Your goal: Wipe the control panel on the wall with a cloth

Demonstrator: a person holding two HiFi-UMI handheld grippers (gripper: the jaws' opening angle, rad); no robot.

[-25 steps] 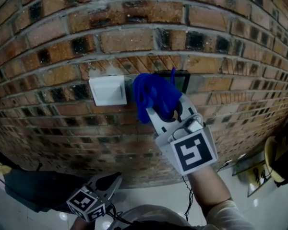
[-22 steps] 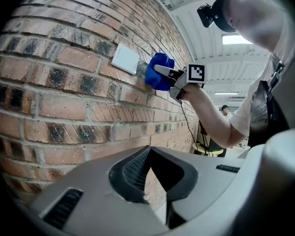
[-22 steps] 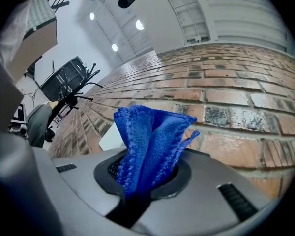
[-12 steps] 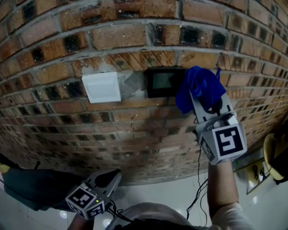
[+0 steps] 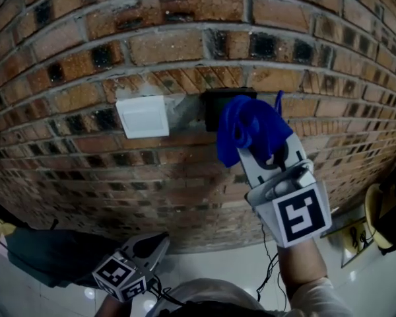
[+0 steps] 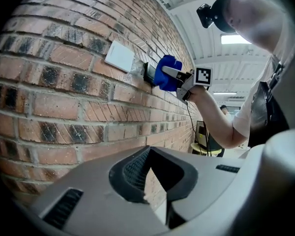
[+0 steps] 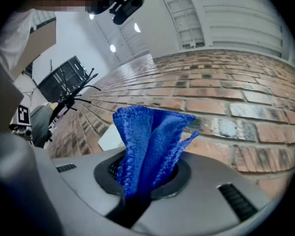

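A small black control panel is set into the brick wall. My right gripper is shut on a blue cloth and holds it against the panel, covering its right part. In the left gripper view the blue cloth sits on the panel, with the right gripper behind it. From the right gripper view the cloth stands bunched up out of the right gripper, close to the bricks. My left gripper hangs low, shut and holding nothing; the left gripper is well away from the panel.
A white switch plate is fixed just left of the panel. A dark bag lies on the floor at lower left. A thin cable hangs under the right arm. Something yellow stands at the right edge.
The right gripper swept the cloth from the panel's left side to right of it, baring the screen, and has now come back left over the panel. The left gripper stayed put.
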